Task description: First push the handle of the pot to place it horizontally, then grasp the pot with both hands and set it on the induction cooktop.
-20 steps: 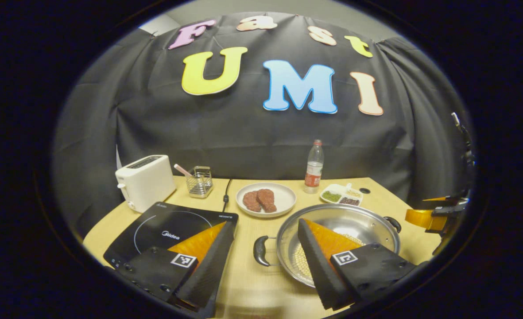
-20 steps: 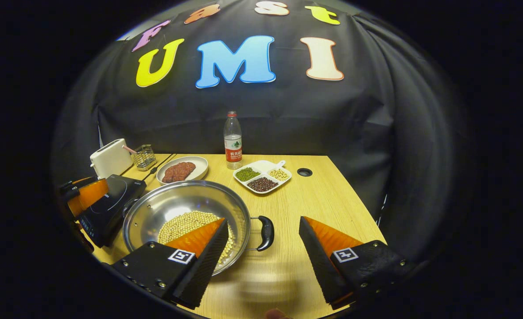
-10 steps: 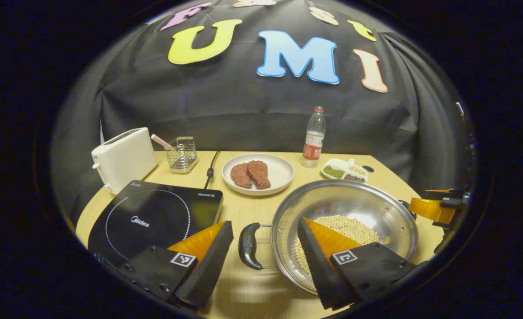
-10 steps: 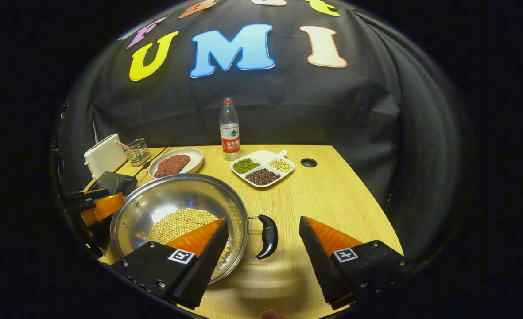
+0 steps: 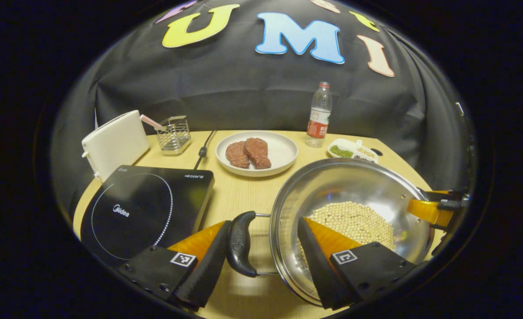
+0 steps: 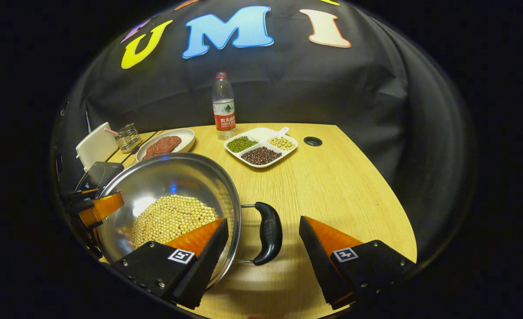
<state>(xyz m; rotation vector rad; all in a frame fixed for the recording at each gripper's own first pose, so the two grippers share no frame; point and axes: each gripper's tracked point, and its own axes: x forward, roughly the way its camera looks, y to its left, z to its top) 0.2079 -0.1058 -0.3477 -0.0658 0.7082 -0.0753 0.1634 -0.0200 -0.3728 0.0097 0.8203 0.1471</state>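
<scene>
Wooden table (image 6: 332, 186): carries induction cooktop (image 5: 146, 208) at left, steel pot (image 5: 354, 195) of soybeans just beside it on the right. Left gripper (image 5: 263, 248): level, low, jaws apart, straddling pot's left handle (image 5: 241, 243), which touches one finger. Right gripper (image 6: 263, 248): level, jaws apart around right handle (image 6: 268, 232), not pressing.

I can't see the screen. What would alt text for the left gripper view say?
The open left gripper straddles the near black handle of a steel pot holding pale beans. A black induction cooktop lies to its left on the wooden table; behind are a plate of meat, toaster and bottle.
</scene>
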